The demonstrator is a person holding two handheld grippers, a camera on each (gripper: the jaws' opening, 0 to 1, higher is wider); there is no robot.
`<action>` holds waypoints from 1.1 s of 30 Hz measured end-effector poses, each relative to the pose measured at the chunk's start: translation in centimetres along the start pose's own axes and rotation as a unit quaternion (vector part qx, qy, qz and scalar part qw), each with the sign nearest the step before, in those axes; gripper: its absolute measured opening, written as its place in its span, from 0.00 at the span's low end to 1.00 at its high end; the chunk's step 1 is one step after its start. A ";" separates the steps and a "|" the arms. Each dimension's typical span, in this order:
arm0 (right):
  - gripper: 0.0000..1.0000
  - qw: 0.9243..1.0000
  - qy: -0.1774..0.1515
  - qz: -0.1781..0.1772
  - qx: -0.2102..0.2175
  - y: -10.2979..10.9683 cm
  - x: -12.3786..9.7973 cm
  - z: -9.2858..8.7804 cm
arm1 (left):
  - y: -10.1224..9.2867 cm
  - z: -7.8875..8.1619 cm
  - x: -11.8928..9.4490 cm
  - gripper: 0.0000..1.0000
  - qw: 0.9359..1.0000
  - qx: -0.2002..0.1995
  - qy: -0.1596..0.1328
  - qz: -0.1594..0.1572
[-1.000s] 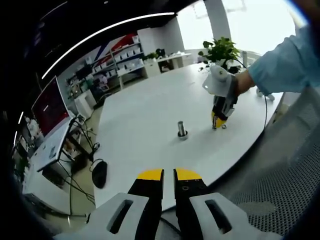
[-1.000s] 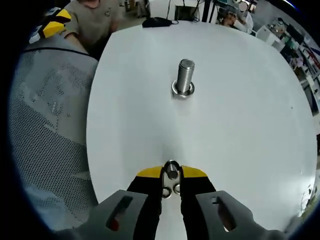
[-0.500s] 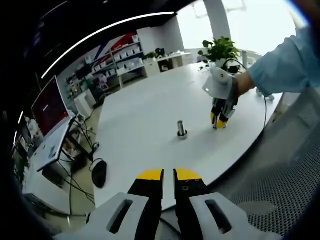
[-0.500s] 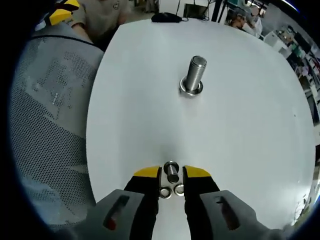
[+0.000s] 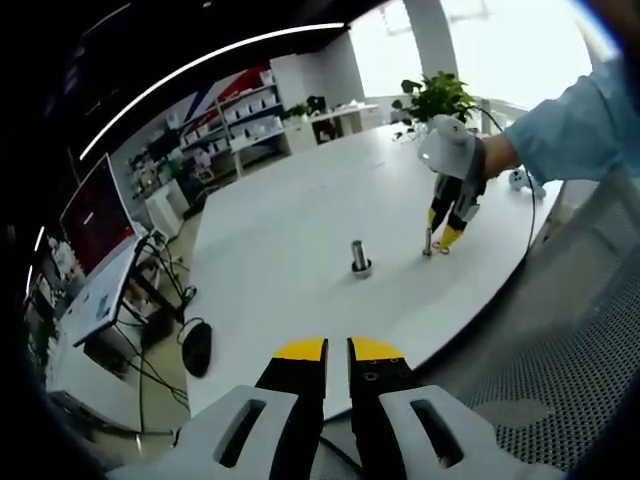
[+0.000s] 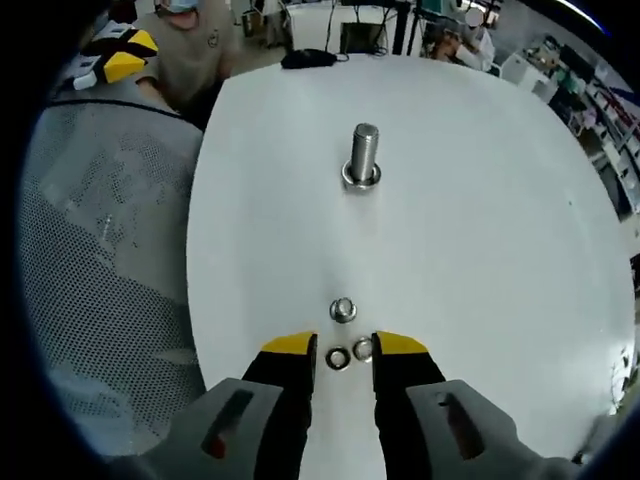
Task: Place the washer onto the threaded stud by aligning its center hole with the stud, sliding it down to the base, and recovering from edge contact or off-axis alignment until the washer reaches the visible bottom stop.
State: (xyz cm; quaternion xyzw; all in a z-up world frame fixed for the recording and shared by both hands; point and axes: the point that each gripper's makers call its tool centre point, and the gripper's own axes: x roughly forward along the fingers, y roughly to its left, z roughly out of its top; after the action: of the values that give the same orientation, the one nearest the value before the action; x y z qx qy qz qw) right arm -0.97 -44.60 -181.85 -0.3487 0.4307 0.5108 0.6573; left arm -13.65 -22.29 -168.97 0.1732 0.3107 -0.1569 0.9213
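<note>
The threaded stud (image 6: pixel 363 153) stands upright on the white table (image 6: pixel 480 260), with a washer (image 6: pixel 362 181) round its base. My right gripper (image 6: pixel 345 347) is open, low over the table's near side. Two small metal rings (image 6: pixel 338 357) lie between its yellow tips. A third washer (image 6: pixel 343 309) lies flat just ahead of them, free of the jaws. In the left gripper view the stud (image 5: pixel 357 257) is mid-table, and the right gripper (image 5: pixel 441 232) points down to its right. My left gripper (image 5: pixel 337 350) is shut on nothing, off the table's near edge.
A mesh chair back (image 6: pixel 90 250) runs along the table's left edge. A person in a beige shirt (image 6: pixel 190 45) sits at the far end. A potted plant (image 5: pixel 437 97) stands at the table's far side. A black mouse (image 5: pixel 197 345) and cables lie on the floor.
My right gripper has opened and drawn back from the stud. The washer it held now lies on the table ahead of its tips. The left gripper has stayed put.
</note>
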 end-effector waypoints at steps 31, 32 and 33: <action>0.23 0.999 -0.034 0.004 0.041 2.2 -1.6 -3.6 | -0.6 -0.1 -0.1 0.05 1.000 0.021 0.003 -0.008; 0.23 0.999 -0.032 0.004 0.040 2.2 -1.5 -3.7 | -0.6 -0.1 -0.1 0.05 1.000 0.022 0.003 -0.008; 0.23 0.999 -0.032 0.004 0.039 2.2 -1.5 -3.8 | -0.6 -0.1 -0.1 0.05 1.000 0.022 0.003 -0.008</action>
State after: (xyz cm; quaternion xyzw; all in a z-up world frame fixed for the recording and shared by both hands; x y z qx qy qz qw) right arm -4.09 -48.01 -181.97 -0.3049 0.4304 0.5069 0.6818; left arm -14.05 -22.76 -169.10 0.1911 0.3117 -0.1704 0.9150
